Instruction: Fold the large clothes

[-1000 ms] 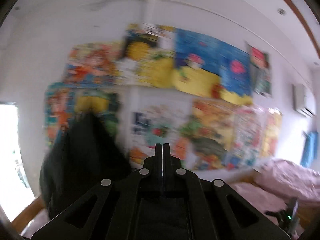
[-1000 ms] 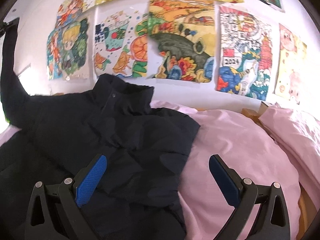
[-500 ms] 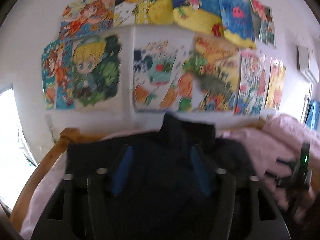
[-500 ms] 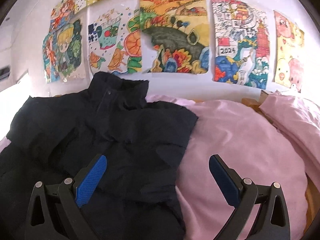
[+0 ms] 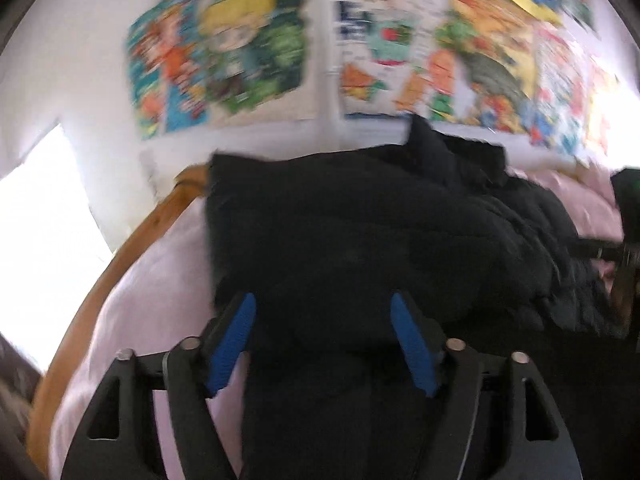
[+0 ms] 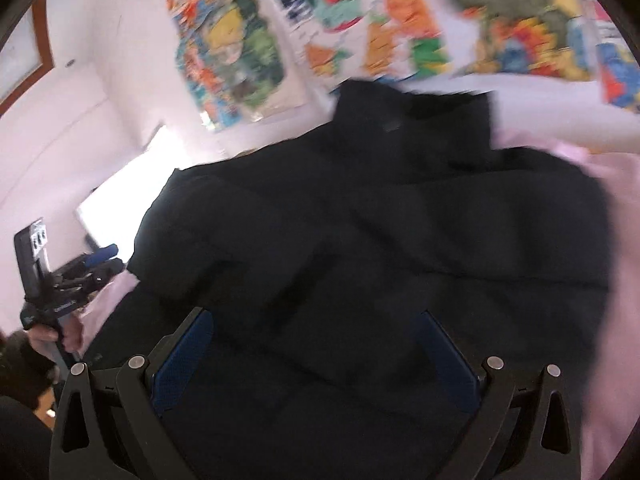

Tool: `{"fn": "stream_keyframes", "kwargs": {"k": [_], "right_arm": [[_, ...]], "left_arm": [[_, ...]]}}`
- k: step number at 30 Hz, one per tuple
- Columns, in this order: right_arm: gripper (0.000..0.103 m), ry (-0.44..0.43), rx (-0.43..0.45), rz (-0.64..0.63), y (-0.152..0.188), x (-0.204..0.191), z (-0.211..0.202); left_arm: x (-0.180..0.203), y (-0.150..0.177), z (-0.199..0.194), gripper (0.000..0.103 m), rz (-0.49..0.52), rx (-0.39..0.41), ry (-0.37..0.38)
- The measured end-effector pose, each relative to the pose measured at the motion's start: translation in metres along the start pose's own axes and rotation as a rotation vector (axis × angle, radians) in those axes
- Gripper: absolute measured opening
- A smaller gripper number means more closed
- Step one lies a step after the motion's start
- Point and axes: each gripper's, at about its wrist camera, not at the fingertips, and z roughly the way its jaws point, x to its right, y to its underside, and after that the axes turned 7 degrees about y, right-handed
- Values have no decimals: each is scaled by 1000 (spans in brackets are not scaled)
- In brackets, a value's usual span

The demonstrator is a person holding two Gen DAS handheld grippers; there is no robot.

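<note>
A black padded jacket lay spread across a bed covered with a pink sheet, its stand-up collar at the far end, toward the wall. Both views were blurred by motion, so fine detail on the fabric could not be made out.

The left gripper hovered over the near part of the jacket with its jaws apart; its blue pads framed dark cloth without pinching it. To the left of that gripper the pink sheet showed bare, and beyond it the curved wooden bed rail ran along the left edge of the bed. A bright window stood further left.

The right gripper also hung above the jacket's near portion, jaws spread wide, nothing between its dark blue pads but the jacket surface below. In the right wrist view the jacket filled most of the middle, with pink bedding showing at the right. At the far left of that view the person's left hand gripped the handle of the other tool, beside the jacket's left edge.

Colourful drawings covered the white wall behind the bed, seen also from the right wrist.
</note>
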Motion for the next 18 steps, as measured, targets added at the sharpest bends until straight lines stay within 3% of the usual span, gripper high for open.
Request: {"fn": "stream_keyframes", "kwargs": {"k": [4, 8, 11, 13, 14, 15, 18], "right_arm": [[103, -54, -46, 57, -13, -6, 39], [99, -67, -61, 144, -20, -2, 64], [77, -57, -43, 189, -23, -1, 68], [48, -42, -40, 191, -24, -4, 69], [39, -26, -35, 187, -23, -5, 66], [11, 3, -20, 185, -23, -4, 62], [7, -14, 34, 204, -24, 1, 40]], "left_arm": [[-26, -5, -3, 74, -126, 4, -15], [-35, -8, -3, 74, -170, -1, -16], [-37, -7, -2, 74, -179, -8, -11], [-37, -6, -2, 74, -179, -11, -10], [-37, -7, -3, 74, -180, -10, -8], [-38, -8, -3, 74, -181, -4, -3], [-39, -11, -9, 74, -190, 14, 11]]}}
